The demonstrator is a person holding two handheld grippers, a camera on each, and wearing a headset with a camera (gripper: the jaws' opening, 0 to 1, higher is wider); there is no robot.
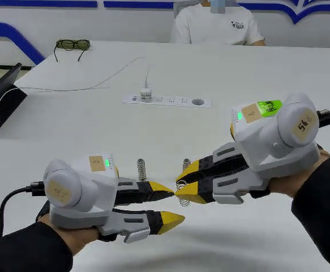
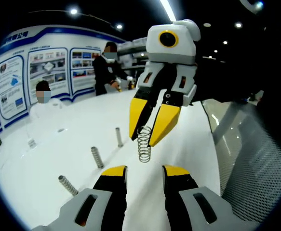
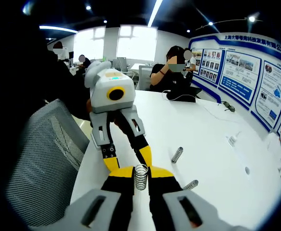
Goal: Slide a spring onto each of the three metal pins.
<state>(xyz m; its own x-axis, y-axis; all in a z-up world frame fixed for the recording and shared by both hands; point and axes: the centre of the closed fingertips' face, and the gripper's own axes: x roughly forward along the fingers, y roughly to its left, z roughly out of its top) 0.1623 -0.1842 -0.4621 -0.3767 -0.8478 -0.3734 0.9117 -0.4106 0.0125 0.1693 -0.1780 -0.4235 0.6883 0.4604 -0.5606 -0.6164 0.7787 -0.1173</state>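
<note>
My right gripper (image 1: 181, 192) is shut on a small steel spring (image 1: 181, 184), which stands upright between its yellow tips. The left gripper view shows that spring (image 2: 144, 143) hanging just beyond my own open jaws. My left gripper (image 1: 173, 204) faces the right one tip to tip, with nothing in it. On the white table stand three pins: a bare pin (image 2: 119, 137) and two pins wearing springs (image 2: 97, 157) (image 2: 67, 185). In the head view one sprung pin (image 1: 141, 169) stands just behind the left gripper's jaws. Another pin (image 1: 186, 164) peeks from behind the right gripper.
A white power strip (image 1: 167, 101) with a plugged charger and cable lies mid-table. Dark glasses (image 1: 72, 44) sit at the far left. A person in white (image 1: 215, 25) sits at the far edge. A black device (image 1: 0, 96) is at the left edge.
</note>
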